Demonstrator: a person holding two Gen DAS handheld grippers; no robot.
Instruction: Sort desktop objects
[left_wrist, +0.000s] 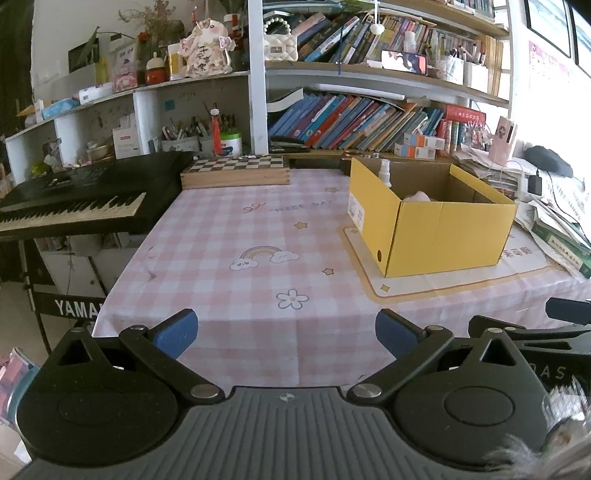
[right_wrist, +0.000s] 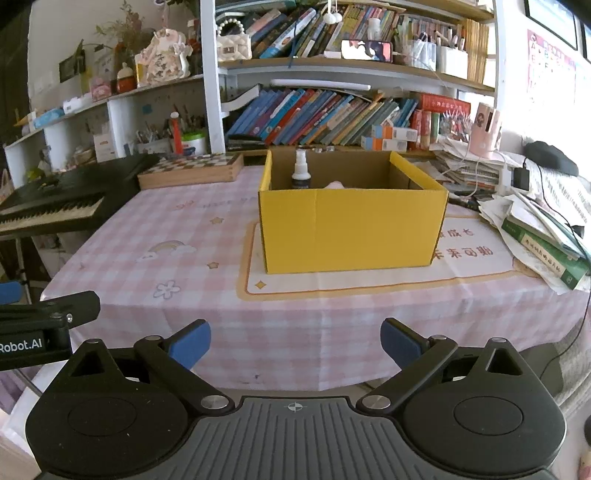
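Both tongs spread and empty, yellow cardboard box straight ahead of the right.

Right tongs (right_wrist: 295, 345) facing the yellow cardboard box (right_wrist: 351, 229) head-on, nearer than the left tongs (left_wrist: 286, 332), from which it lies ahead and off to the right. Spray bottle (right_wrist: 300, 171) upright inside the box at its back left corner, beside something pale. Bench (left_wrist: 229, 280) cloth bare between tongs and box, so likely little left to sort.

Yellow box (left_wrist: 443, 229) on checked tablecloth (left_wrist: 229, 258)
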